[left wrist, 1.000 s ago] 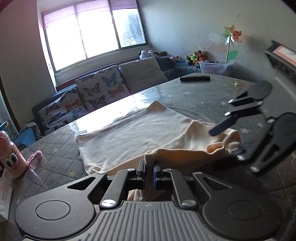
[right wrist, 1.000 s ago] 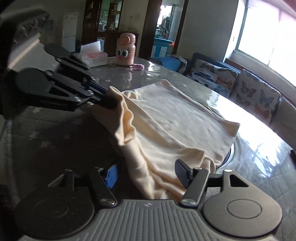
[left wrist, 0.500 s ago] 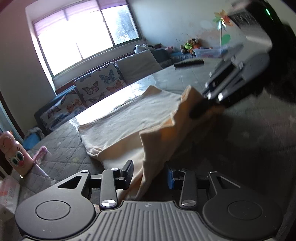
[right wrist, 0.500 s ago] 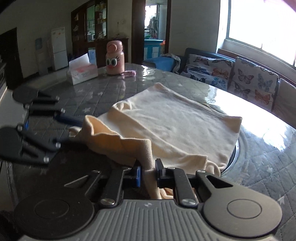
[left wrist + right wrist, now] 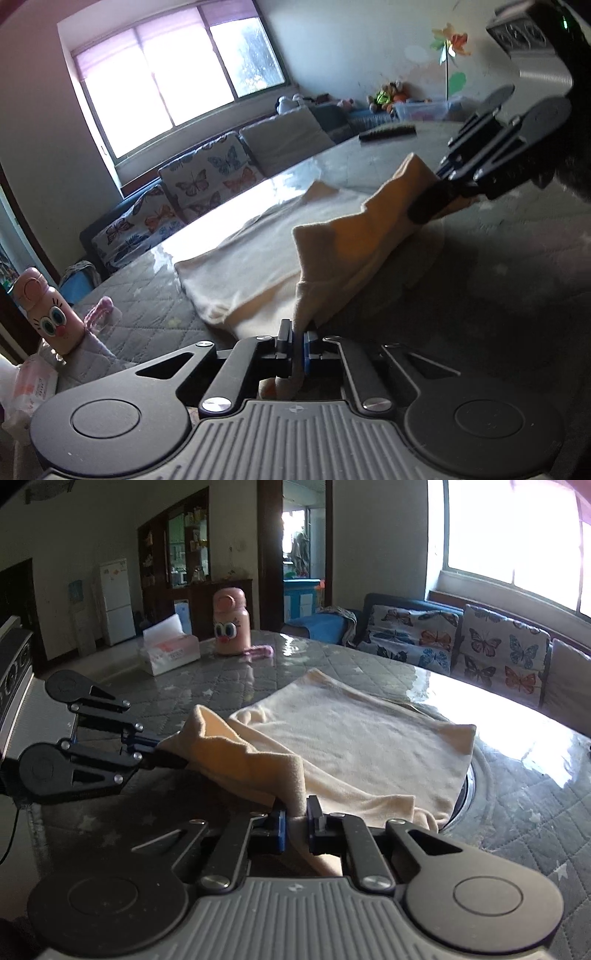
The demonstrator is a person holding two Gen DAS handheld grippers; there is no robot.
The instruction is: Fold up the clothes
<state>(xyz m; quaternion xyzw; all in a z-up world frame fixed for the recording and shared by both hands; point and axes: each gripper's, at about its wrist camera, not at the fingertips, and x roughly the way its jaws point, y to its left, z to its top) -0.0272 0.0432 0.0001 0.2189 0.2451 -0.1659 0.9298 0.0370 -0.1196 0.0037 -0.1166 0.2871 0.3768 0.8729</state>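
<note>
A cream garment (image 5: 258,258) lies spread on the grey quilted table (image 5: 147,306), its near edge lifted into a ridge between the two grippers. My left gripper (image 5: 297,334) is shut on one end of that edge, with the cloth pinched between its pads. In the right wrist view the same garment (image 5: 351,731) runs into my right gripper (image 5: 295,808), whose jaws are closing with the pads pressing on the other end of the edge. Each gripper shows in the other's view: the right gripper (image 5: 424,206) at upper right, the left gripper (image 5: 173,755) at left.
A pink bottle with cartoon eyes (image 5: 231,622) and a tissue box (image 5: 170,648) stand at the table's far left side. A dark remote (image 5: 388,131) lies at the far edge. A sofa with butterfly cushions (image 5: 480,646) runs under the window.
My left gripper opened, shifted along the edge and shut on the cloth again. My right gripper closed from wide open onto the cloth, and the edge between them rose off the table.
</note>
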